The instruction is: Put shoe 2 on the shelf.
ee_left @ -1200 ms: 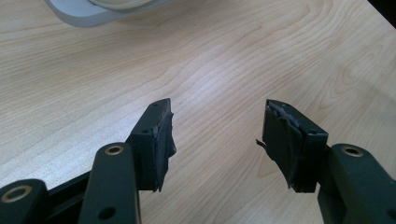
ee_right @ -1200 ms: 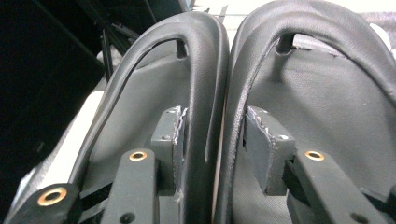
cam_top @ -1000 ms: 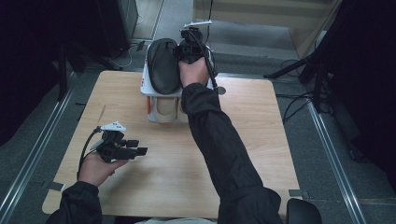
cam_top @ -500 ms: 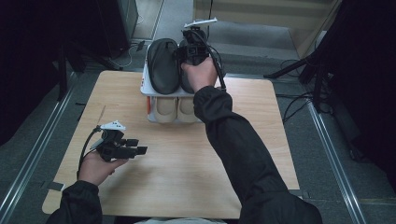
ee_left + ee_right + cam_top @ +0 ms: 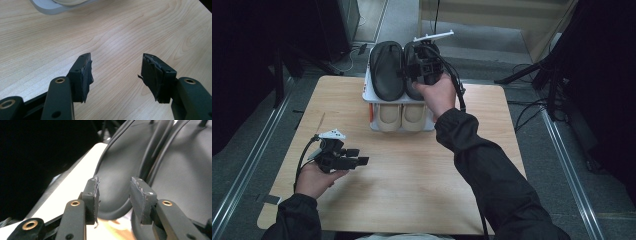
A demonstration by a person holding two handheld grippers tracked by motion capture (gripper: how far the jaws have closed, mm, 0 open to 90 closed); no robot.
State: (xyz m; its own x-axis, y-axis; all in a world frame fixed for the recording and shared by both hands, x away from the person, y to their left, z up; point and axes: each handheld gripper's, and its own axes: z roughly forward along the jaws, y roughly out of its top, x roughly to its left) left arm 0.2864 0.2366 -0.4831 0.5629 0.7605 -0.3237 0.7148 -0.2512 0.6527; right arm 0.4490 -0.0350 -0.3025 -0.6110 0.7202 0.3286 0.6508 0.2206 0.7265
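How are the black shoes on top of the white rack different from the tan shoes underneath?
The black rubbery shoes lie on the white rack's top level, while the tan shoes sit on the lower level. The black pair shows its whole length; the tan pair shows just its near ends. The right gripper reaches the black pair, not the tan. Both pairs lie side by side.

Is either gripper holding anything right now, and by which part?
No. The right gripper straddles a black slipper's end without clamping it; the left gripper is open.

The counter [image 5: 412, 170] is pale, smooth wood grain. The black slippers [image 5: 387, 70] look matt, perhaps rubber; the rack [image 5: 368, 95] is white plastic. The left tool [image 5: 116, 72] has frayed pads.
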